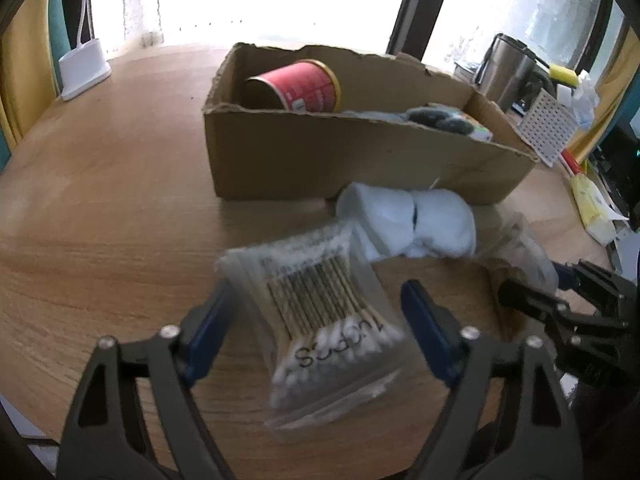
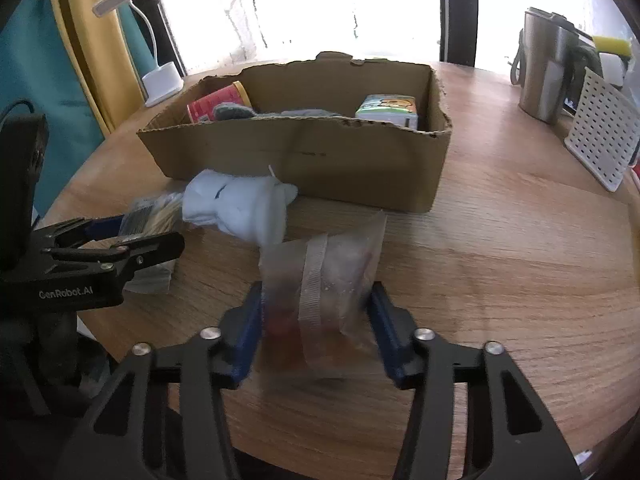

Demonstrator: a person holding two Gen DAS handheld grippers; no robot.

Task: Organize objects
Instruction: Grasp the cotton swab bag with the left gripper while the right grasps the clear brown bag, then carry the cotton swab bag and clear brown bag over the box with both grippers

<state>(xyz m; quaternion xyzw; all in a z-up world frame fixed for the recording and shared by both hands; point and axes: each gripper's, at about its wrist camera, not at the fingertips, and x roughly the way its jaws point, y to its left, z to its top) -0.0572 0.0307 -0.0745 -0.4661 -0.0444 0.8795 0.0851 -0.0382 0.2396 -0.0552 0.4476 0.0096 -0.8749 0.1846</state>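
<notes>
1. A clear bag of cotton swabs [image 1: 320, 316] is seen between the blue fingers of the left gripper [image 1: 316, 332]; the jaws stand wide, the left pad touches the bag's edge, and a gap shows at the right pad, so a firm hold cannot be told.
2. A clear taped bag with reddish contents [image 2: 324, 292] is clasped between the pads of the right gripper [image 2: 316, 328], whose jaws are partly closed against both of its sides, near the front edge of the table [image 2: 520, 260].
3. A white rolled sock [image 2: 240, 208] is found just beyond both bags, lying against the near wall of the cardboard box [image 2: 300, 160].
4. The box is set toward the far edge of the table; a red can [image 1: 300, 86] is lying in its left end, grey fabric in the middle, and a small printed carton [image 2: 388, 110] at its right end.
5. A steel mug [image 2: 548, 76] and a white perforated holder [image 2: 604, 128] are placed at the far right corner, and a white lamp base [image 2: 162, 82] at the far left edge.
</notes>
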